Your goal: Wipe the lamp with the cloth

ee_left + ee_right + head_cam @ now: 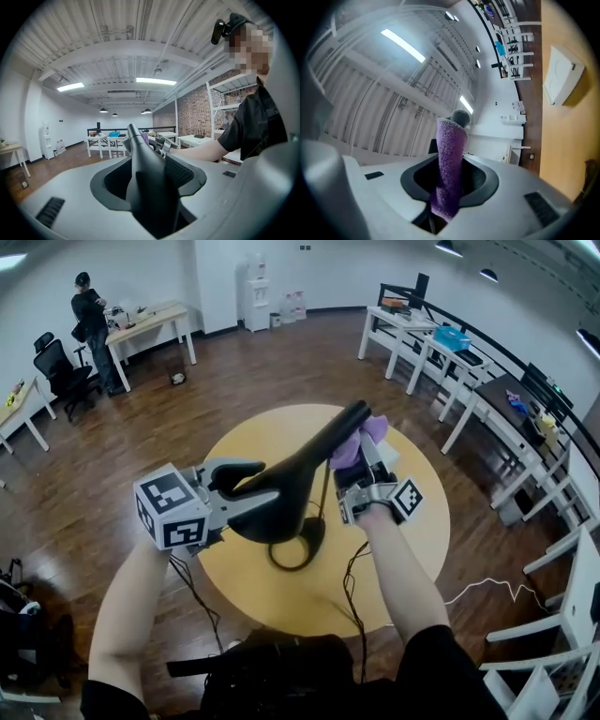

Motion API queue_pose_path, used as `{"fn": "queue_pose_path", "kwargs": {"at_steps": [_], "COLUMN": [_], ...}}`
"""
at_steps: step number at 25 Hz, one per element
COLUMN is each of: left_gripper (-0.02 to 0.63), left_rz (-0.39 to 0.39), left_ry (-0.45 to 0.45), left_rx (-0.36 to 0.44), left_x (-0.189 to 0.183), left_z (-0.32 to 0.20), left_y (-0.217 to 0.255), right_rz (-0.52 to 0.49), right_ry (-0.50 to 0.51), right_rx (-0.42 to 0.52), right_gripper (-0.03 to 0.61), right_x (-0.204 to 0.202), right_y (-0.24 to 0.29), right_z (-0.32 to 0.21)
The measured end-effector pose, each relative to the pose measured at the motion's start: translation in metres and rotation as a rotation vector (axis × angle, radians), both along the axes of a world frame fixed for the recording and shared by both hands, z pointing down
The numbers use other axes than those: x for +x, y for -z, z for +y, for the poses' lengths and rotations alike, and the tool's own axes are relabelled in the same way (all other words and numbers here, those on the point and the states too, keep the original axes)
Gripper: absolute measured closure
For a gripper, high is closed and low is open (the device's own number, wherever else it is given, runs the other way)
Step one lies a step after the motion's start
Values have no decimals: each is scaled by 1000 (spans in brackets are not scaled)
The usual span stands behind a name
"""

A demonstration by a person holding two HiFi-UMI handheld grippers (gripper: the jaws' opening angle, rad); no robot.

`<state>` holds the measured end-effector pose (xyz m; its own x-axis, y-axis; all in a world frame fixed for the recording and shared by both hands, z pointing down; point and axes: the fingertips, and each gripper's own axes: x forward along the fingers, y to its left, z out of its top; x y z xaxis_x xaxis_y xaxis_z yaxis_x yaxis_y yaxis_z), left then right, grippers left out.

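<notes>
Over a round yellow table (412, 549) on a wooden floor, the left gripper (246, 486) has its jaws closed on the black lamp (300, 460), whose arm runs out beyond the fingertips. The right gripper (361, 470) has its jaws pinched on the purple cloth (352, 446), which sticks out past its fingertips against the lamp's upper end.

No word, number or brand can be read in any view. The only printed marks are black-and-white square patterns on the left hand-held gripper (239, 486), on its marker cube (172, 507), and on the right hand-held gripper (359, 454), on its own marker block (410, 499). They carry no letters.
</notes>
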<state>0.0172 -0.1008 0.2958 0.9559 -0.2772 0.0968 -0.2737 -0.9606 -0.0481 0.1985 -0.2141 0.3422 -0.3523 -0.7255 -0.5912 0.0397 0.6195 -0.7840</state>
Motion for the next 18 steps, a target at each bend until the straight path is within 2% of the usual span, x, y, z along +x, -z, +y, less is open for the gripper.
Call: {"fn": "queue_pose_path", "kwargs": {"at_steps": [2,6,11,15,18], "left_gripper": [390,390,390,391,390], "left_rz": [3,20,49,66,79], "left_ry": [3,16,40,52,46], "left_rx": [10,34,79,119,129], "left_x": [-1,-8,-9,-8,-4], "left_z": [1,2,5,4,4], "left_y": [1,3,0,6,8], "right_rz": [75,291,436,630,712], "right_ry": [15,34,-14,51,69], "right_rx": [11,15,-9,-7,-38], "right_gripper": [480,480,480,480,480], "right_x": [-11,-43,-54,-84,-87], "right_y": [0,-7,-18,-28,-38], "right_z": [7,24,43,58,68]}}
